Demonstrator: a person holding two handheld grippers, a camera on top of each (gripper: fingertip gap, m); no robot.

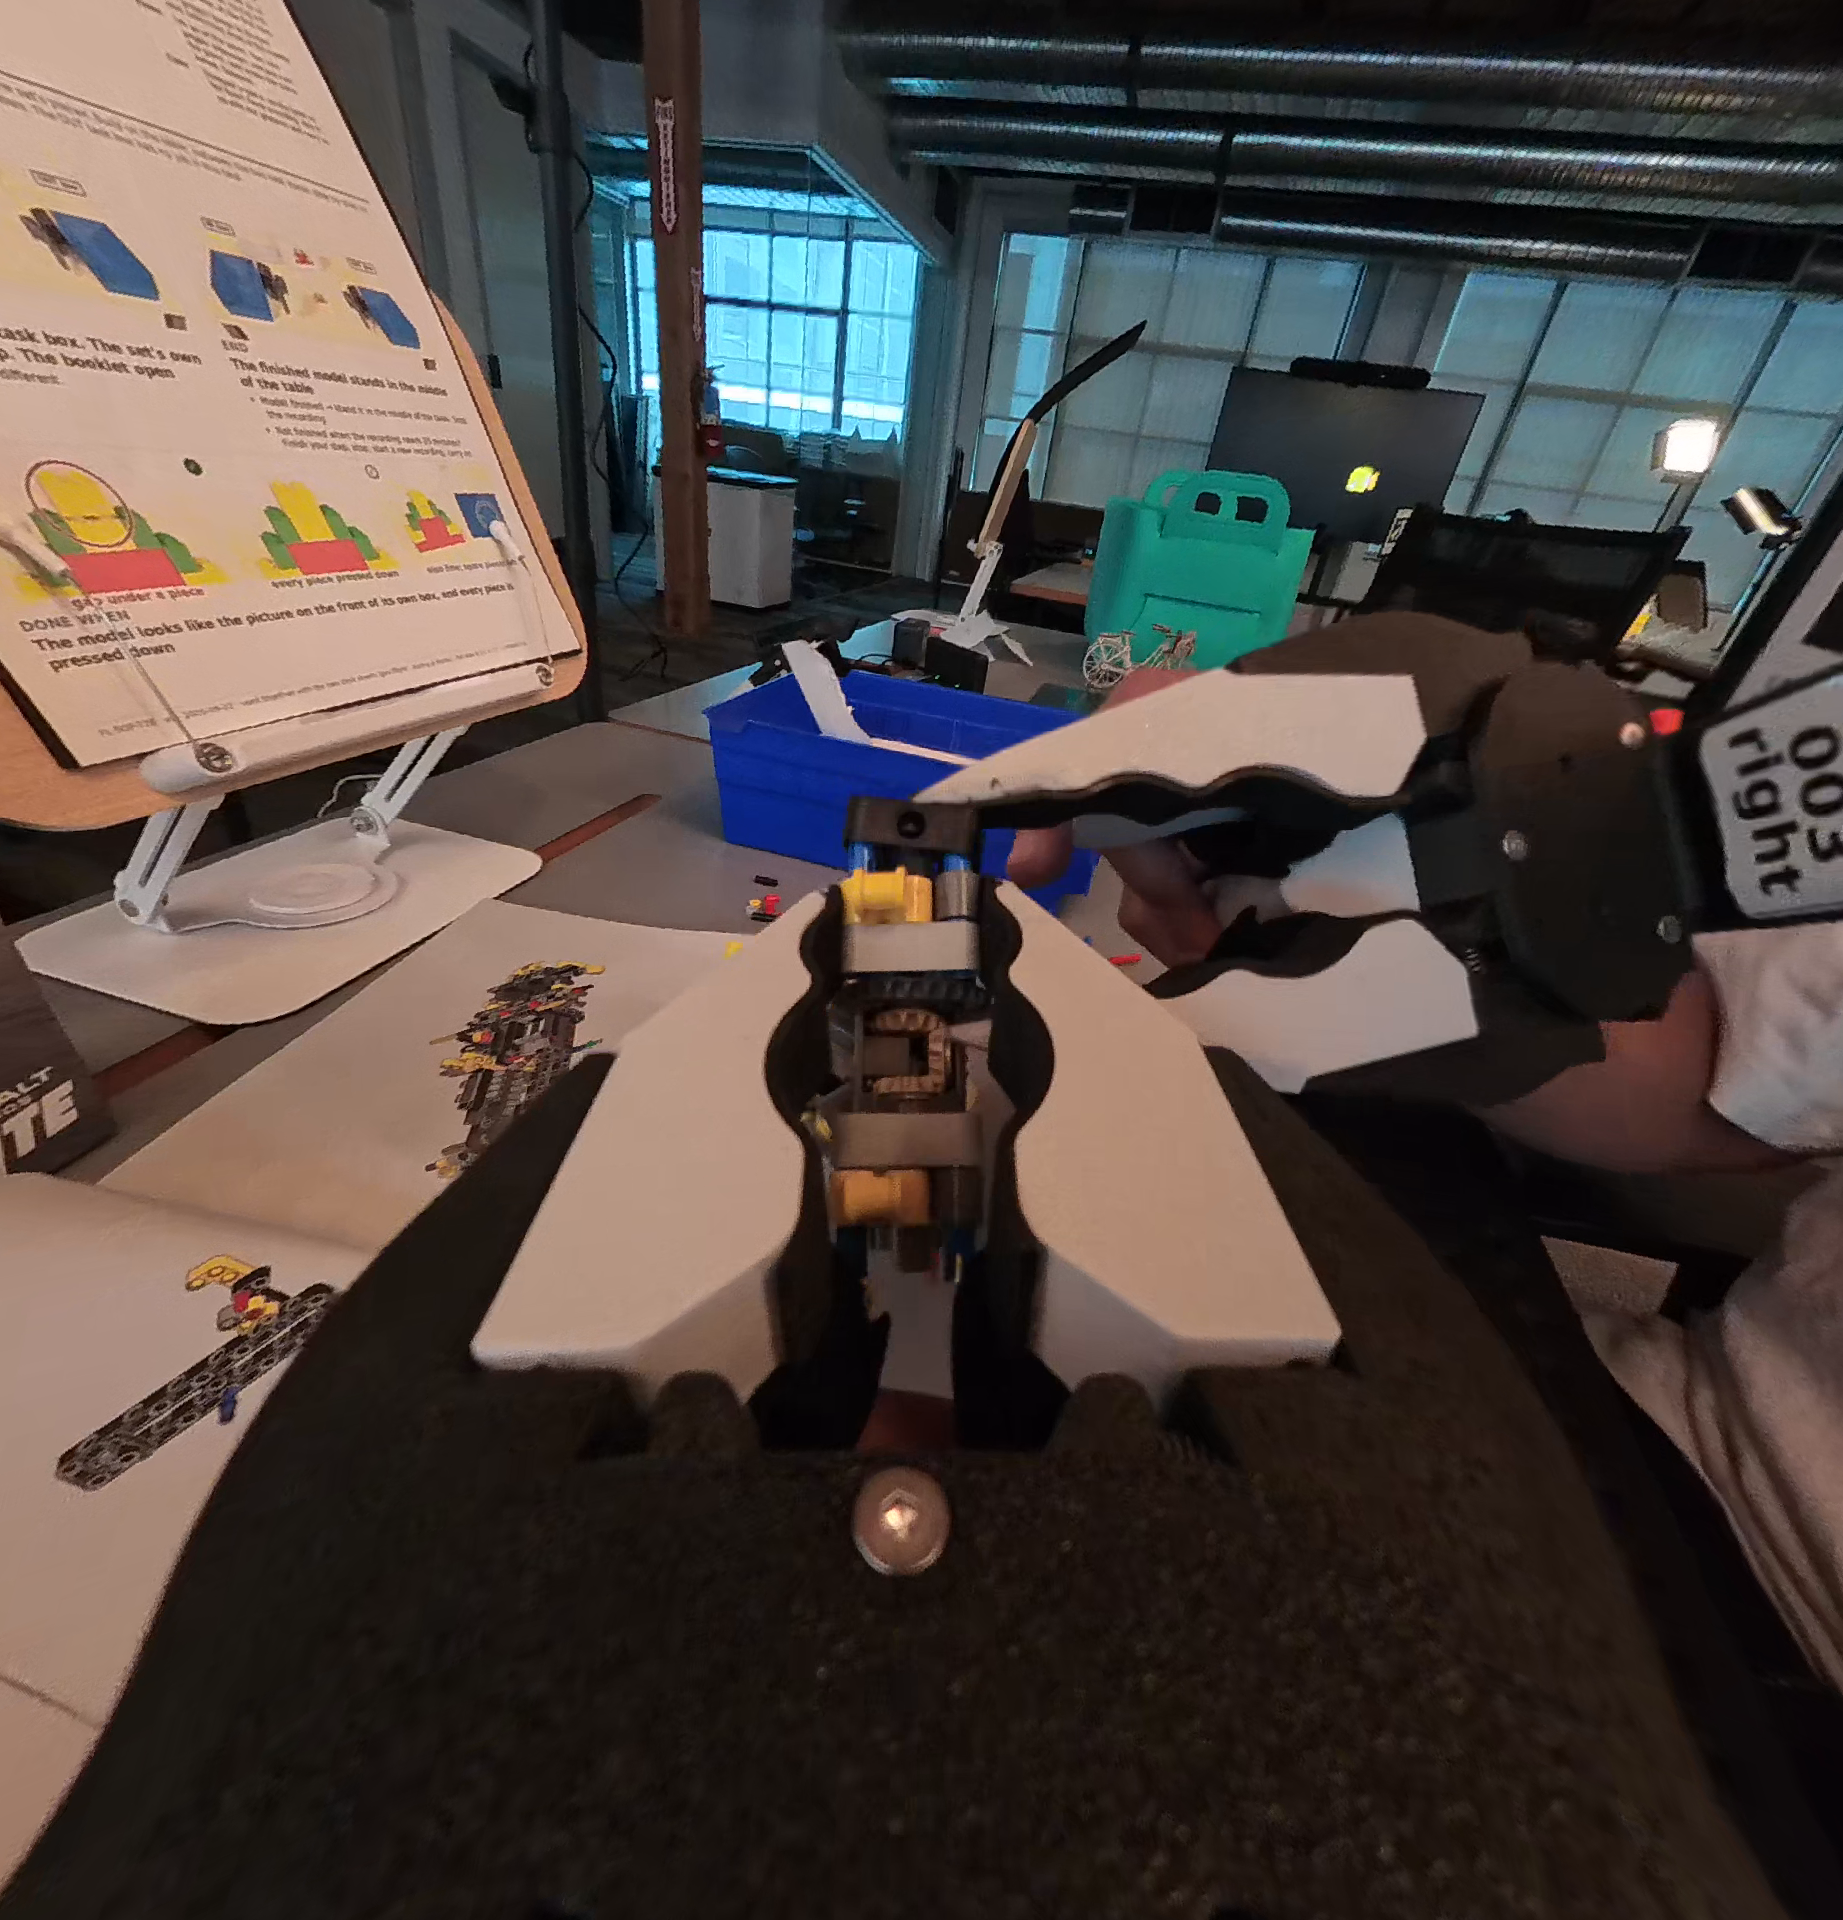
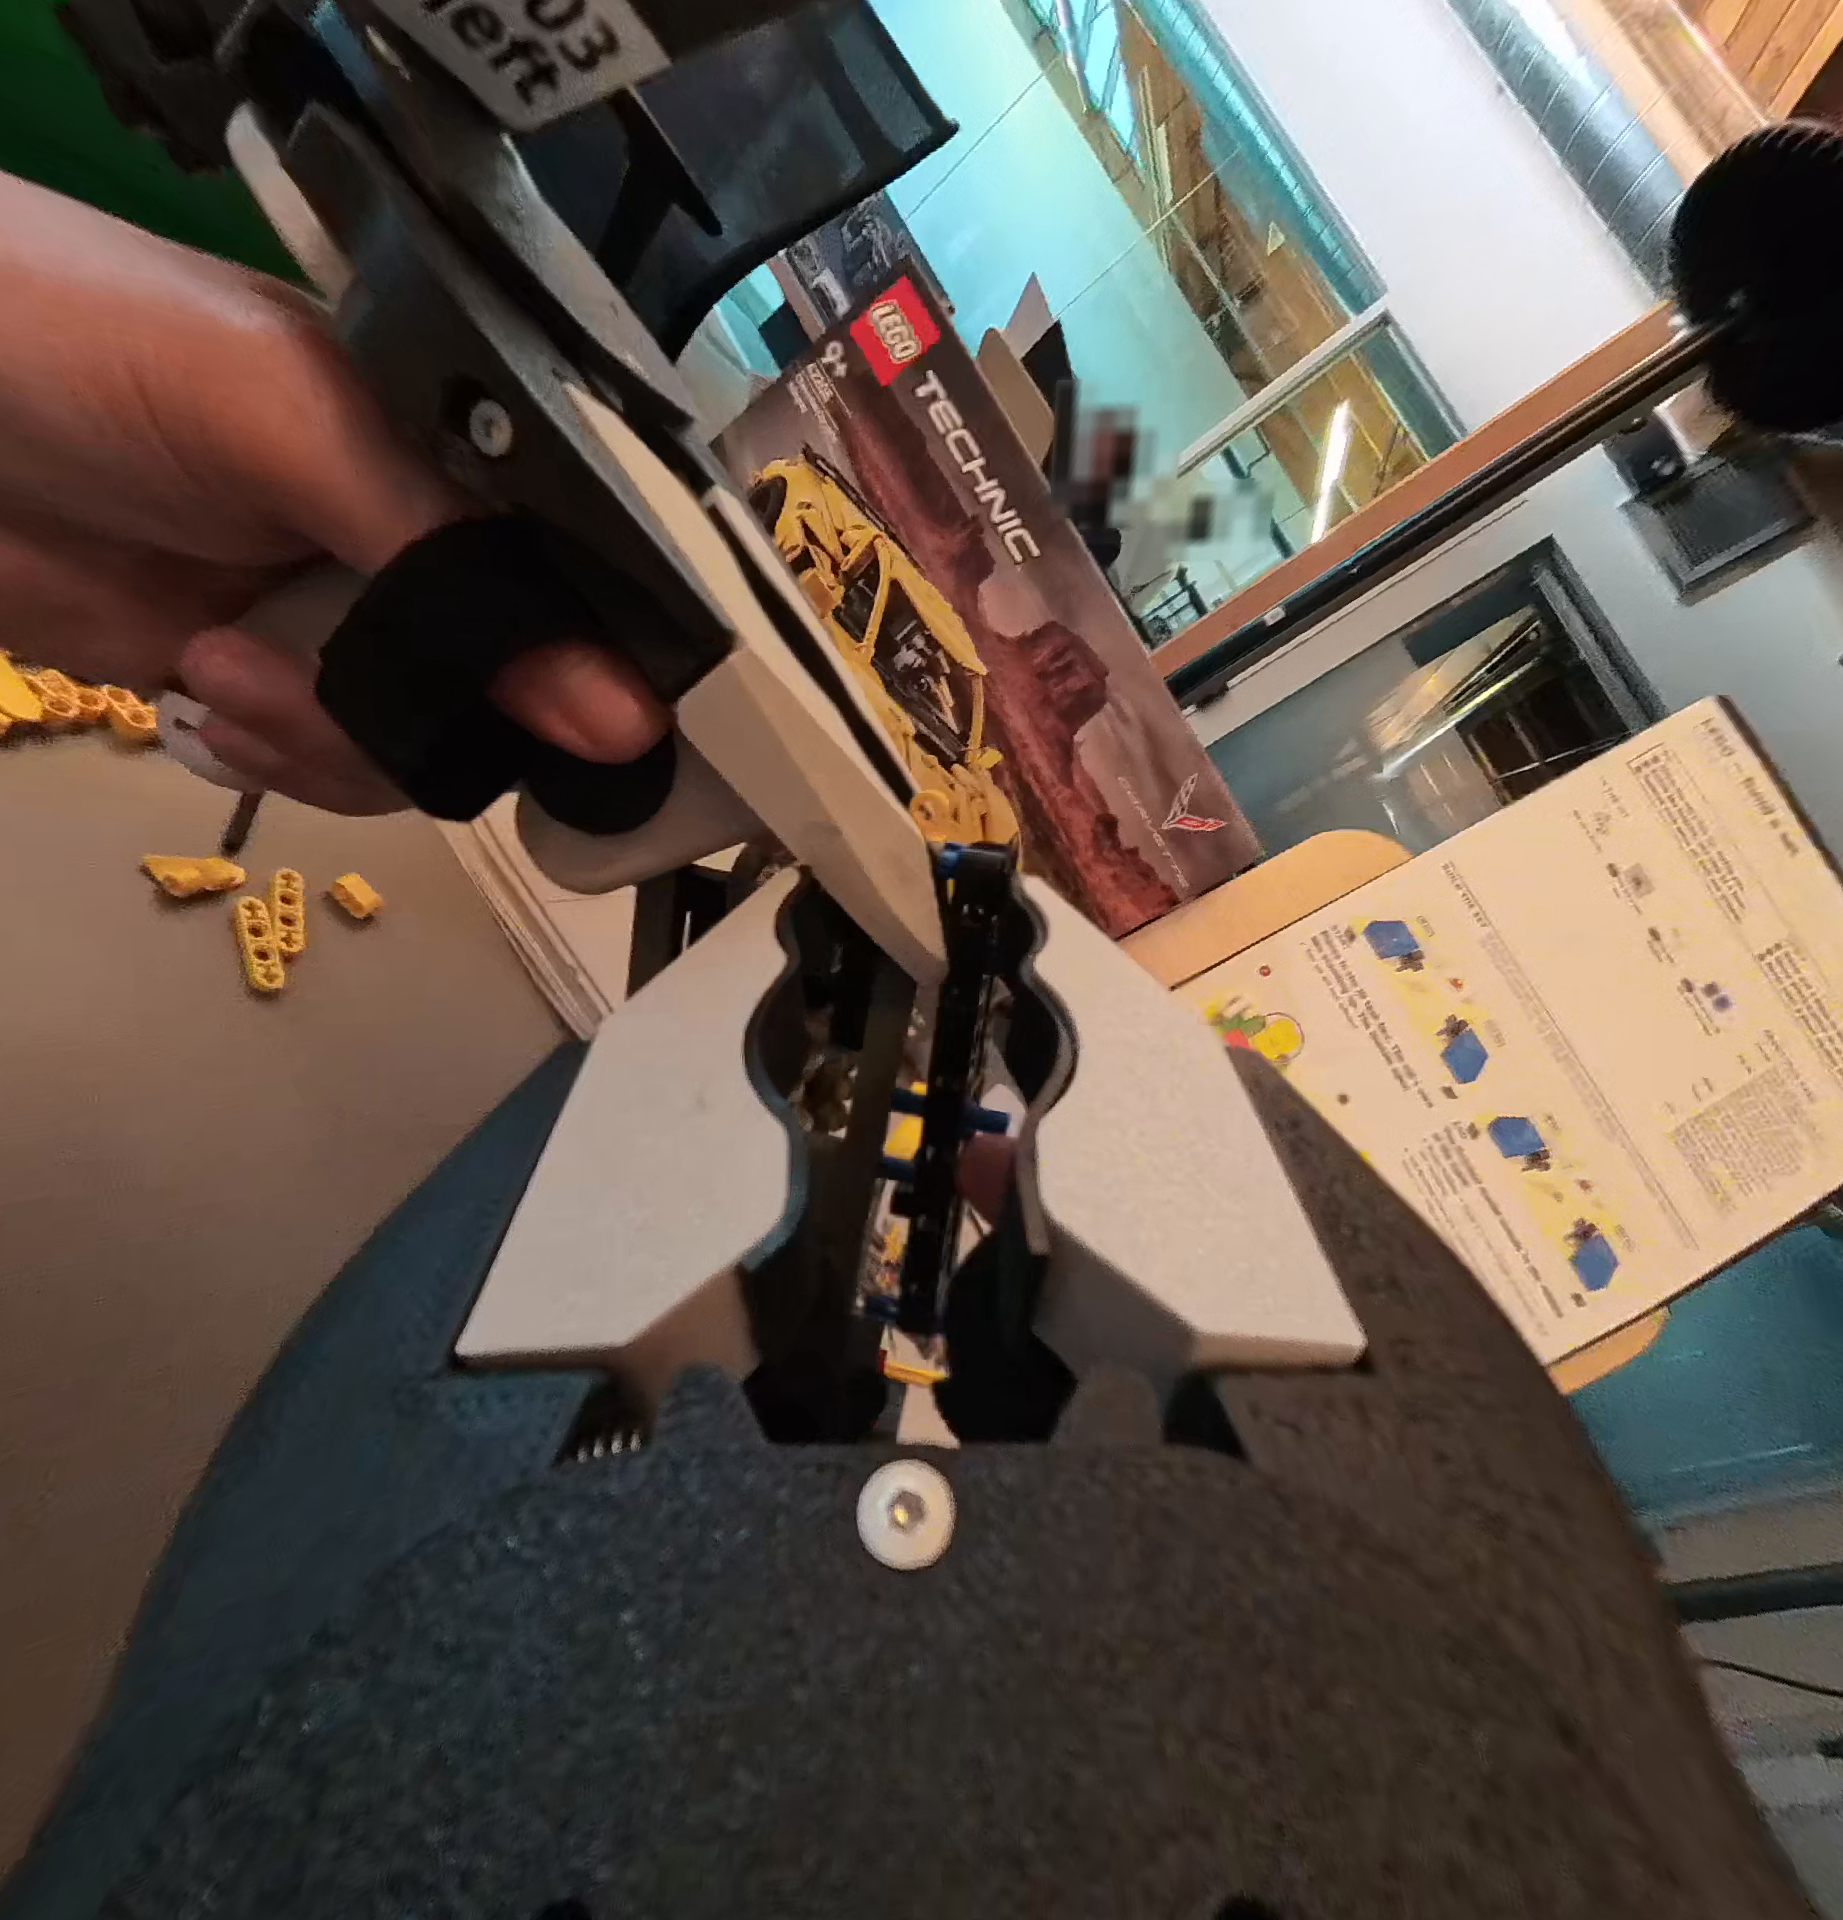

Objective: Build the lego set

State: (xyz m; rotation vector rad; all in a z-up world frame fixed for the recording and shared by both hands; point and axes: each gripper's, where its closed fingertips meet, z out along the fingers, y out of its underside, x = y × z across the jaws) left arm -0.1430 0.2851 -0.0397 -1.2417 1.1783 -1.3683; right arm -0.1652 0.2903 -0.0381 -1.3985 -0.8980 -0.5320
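Both sets of jaws grip one lego assembly [image 1: 901, 1049] held above the desk [image 1: 626, 800]: the left gripper [image 1: 901, 1039] clamps its geared middle, while the right gripper [image 2: 922, 1122] seemingly pinches its black beam [image 2: 948, 1091] end. Yellow pieces [image 2: 273, 914] lie loose.

Each gripper [image 1: 901, 935] has white wedge-shaped fingers [image 1: 668, 1174] with wavy black pads on a grainy black body with one silver screw [image 1: 899, 1525]; the person wears a white sleeve [image 1: 1790, 1039].

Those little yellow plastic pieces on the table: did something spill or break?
Nothing looks broken. The small yellow plastic pieces lie loose and scattered on the grey table, apart from the blue plastic bin; probably unused parts.
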